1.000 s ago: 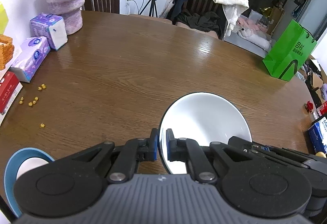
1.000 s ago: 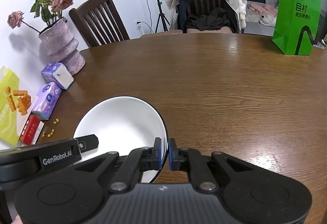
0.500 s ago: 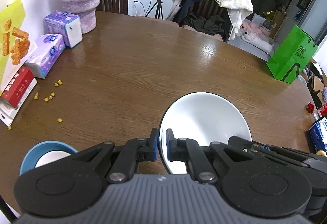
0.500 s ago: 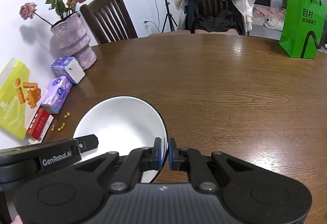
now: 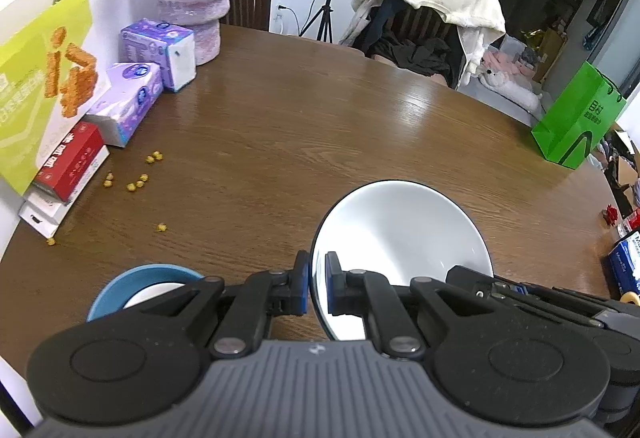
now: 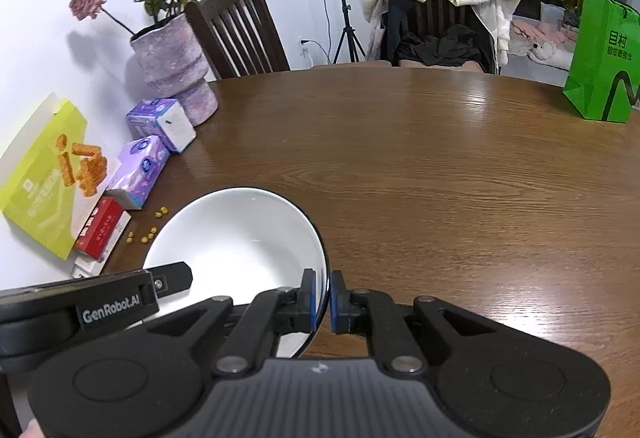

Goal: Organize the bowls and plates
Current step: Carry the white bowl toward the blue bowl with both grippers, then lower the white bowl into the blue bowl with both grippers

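Right wrist view is showing "GenRobot.AI" written on the left gripper (image 6: 176,280). Both grippers are pinching one white bowl (image 6: 240,238) with a thin dark rim, the right gripper (image 6: 322,300) on its right edge and the left on its left edge. They are pointing downward, holding the bowl above the table (image 6: 440,178) near its front edge.

right gripper (image 6: 322,301) clamping white bowl (image 6: 236,238) rim, wooden table (image 6: 440,198)
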{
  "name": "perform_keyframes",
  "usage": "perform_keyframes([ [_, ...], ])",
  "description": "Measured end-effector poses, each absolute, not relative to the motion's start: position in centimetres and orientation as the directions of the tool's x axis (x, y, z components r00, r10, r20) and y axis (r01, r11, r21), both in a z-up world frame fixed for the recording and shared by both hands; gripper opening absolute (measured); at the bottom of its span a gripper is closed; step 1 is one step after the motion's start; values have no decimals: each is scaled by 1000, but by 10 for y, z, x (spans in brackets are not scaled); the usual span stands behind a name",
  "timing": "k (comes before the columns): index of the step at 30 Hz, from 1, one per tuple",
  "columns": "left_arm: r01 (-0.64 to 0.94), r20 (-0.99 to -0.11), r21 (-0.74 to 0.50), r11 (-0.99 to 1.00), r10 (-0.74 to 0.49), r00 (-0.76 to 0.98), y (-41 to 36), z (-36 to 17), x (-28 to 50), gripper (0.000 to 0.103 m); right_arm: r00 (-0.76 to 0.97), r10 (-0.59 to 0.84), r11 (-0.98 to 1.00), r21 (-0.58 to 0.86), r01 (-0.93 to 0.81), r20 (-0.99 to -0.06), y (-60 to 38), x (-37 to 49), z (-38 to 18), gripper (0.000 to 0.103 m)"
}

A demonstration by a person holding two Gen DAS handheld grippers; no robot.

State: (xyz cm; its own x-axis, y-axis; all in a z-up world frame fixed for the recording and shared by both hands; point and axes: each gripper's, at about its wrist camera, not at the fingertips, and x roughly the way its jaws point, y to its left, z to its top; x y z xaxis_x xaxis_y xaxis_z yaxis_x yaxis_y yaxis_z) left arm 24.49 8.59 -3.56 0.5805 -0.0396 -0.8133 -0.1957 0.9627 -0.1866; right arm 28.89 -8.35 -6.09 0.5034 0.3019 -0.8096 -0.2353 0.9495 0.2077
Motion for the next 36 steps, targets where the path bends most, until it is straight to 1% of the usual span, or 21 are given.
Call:
perform_keyframes([
  [22, -217, -802, -199, 956, -32, 596, 147, -28, 199, 8, 504, 309, 944, 195, -267, -806, -19, 243, -49, 7],
  [36, -235, -809, -207, 950, -31, 587, 182, -36, 181, 8, 491, 309, 941, 186, -284, -814, 15, 223, -52, 7],
])
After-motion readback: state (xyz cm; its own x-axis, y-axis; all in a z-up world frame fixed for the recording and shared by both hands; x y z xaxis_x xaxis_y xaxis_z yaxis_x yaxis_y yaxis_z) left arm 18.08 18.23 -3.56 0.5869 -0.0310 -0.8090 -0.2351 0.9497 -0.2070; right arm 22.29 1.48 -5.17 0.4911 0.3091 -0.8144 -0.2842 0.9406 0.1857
